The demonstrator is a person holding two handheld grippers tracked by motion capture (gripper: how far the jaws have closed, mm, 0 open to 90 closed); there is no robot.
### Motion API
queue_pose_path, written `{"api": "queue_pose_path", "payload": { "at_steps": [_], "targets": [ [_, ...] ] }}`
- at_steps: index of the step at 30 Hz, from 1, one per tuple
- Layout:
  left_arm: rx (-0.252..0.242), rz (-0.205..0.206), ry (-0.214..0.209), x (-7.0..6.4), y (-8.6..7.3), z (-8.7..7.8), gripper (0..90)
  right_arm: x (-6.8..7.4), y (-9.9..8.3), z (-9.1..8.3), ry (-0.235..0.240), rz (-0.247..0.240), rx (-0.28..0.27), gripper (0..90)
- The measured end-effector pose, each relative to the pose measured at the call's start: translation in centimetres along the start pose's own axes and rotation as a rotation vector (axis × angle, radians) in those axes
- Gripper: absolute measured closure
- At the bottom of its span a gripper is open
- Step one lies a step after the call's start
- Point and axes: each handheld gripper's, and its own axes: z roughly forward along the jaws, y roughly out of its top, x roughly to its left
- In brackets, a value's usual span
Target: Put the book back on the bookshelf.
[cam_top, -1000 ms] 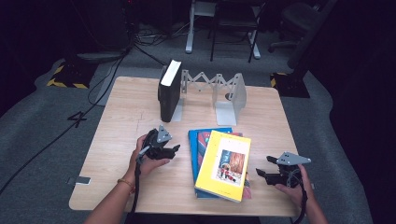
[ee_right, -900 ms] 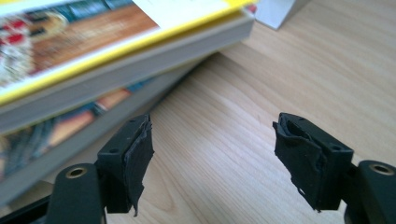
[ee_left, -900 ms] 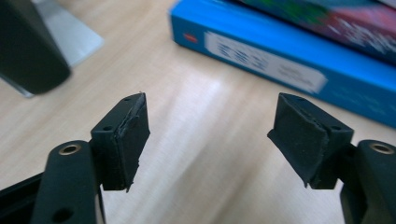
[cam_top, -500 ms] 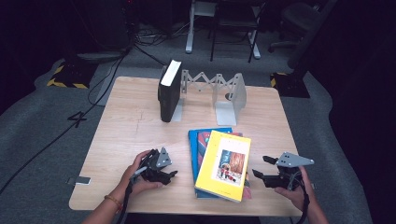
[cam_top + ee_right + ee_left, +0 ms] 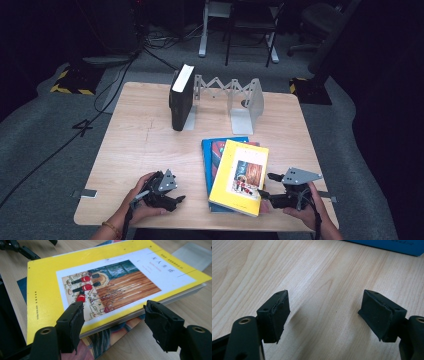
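Observation:
A yellow book [image 5: 239, 176] lies on top of a blue book [image 5: 207, 165] and another book at the front of the wooden table [image 5: 145, 140]. My right gripper [image 5: 265, 186] is at the yellow book's near right corner. In the right gripper view it is open [image 5: 113, 315], its jaws on either side of the yellow book's [image 5: 105, 282] edge without touching it. My left gripper [image 5: 176, 199] lies low near the front edge, left of the stack. It stands open [image 5: 324, 312] over bare wood, with the blue book's [image 5: 387, 243] edge ahead of it.
A black book [image 5: 180, 97] stands upright at the left end of a grey expanding book rack [image 5: 240, 97] at the back of the table. Bare wood lies left of the stack. Chairs and cables stand on the floor beyond the table.
My left gripper has drawn back toward the table's front edge and dropped low. My right gripper has edged left, up to the yellow book's corner. The books have not moved.

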Motion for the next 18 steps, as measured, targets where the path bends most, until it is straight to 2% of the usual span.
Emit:
{"api": "queue_pose_path", "payload": {
  "at_steps": [3, 6, 9, 11, 12, 13, 18],
  "targets": [
    [-0.017, -0.017, -0.012, 0.1, -0.2, 0.2, 22.5, 0.2, -0.1, 0.7, -0.008, 0.006, 0.044, 28.8],
    [-0.027, -0.034, -0.020, 0.2, -0.3, 0.3, 20.4, -0.4, -0.3, 1.1, 0.007, 0.073, 0.051, 23.1],
    [-0.037, -0.052, -0.036, 0.3, -0.4, 0.5, 19.8, -1.3, -0.6, 1.5, 0.052, 0.127, 0.061, 18.2],
    [-0.042, -0.056, -0.049, 0.4, -0.4, 0.6, 19.0, -1.8, -0.6, 1.7, 0.081, 0.135, 0.069, 15.6],
    [-0.042, -0.056, -0.049, 0.4, -0.4, 0.6, 18.4, -1.8, -0.6, 1.7, 0.081, 0.135, 0.069, 15.6],
    [-0.036, -0.065, -0.056, 0.6, -0.3, 0.7, 17.7, -2.5, -0.6, 2.1, 0.127, 0.145, 0.077, 13.5],
    [-0.034, -0.064, -0.058, 0.6, -0.3, 0.7, 17.4, -3.2, -0.5, 2.8, 0.183, 0.143, 0.081, 10.8]
  ]
}}
